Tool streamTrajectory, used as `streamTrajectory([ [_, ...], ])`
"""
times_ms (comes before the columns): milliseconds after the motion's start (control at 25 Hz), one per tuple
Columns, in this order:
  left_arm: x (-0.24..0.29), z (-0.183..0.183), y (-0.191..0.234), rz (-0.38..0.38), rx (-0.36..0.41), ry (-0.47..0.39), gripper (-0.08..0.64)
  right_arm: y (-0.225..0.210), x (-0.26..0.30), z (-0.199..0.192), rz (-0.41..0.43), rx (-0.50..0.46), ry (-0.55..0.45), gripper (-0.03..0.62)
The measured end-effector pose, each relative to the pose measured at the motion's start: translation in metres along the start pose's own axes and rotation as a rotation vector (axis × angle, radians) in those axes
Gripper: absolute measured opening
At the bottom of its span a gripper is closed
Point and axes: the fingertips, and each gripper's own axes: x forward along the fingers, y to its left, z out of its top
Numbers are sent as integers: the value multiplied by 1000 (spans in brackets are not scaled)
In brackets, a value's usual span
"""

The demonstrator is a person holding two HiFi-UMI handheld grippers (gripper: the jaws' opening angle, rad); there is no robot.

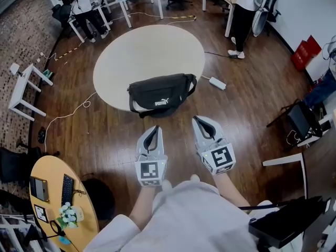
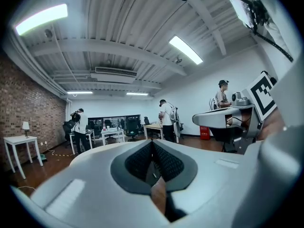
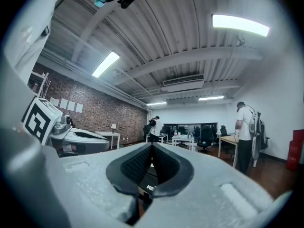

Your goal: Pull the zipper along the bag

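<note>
Pale garment (image 1: 184, 219) of the person, bottom centre of the head view, nearest the lens; both forearms reach forward from it.

Round yellow desk (image 1: 50, 175), lower left: carries a keyboard (image 1: 67, 189) and a small bunch of white flowers (image 1: 68, 212).

White side table (image 1: 23, 88), far left, on the dark wood floor (image 1: 105, 135), well apart from the rest.

Left gripper (image 1: 154, 128), held above the floor short of the bag. Jaws closed together at the tips, nothing between them; the left gripper view (image 2: 152, 144) shows the dark pads meeting.

Black bag (image 1: 160, 93), lying at the near edge of the round pale table (image 1: 142, 51), white logo on its front face, strap looping off its right end. Zipper too small to make out. Neither gripper touches the bag.

Right gripper (image 1: 200, 119), just beside the left one, slightly nearer the table. Jaws likewise pressed together and empty, as the right gripper view (image 3: 152, 146) shows.

White power strip (image 1: 217, 83), on the floor right of the table, cable attached.

Red object (image 1: 305, 52), far right against the wall.
</note>
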Motion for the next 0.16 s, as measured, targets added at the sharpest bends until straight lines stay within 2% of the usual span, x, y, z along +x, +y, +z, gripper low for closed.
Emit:
streamTrajectory([
  [160,-13,7,25,14,6,-22,17,23,12,5,9,-14,-5,-9],
])
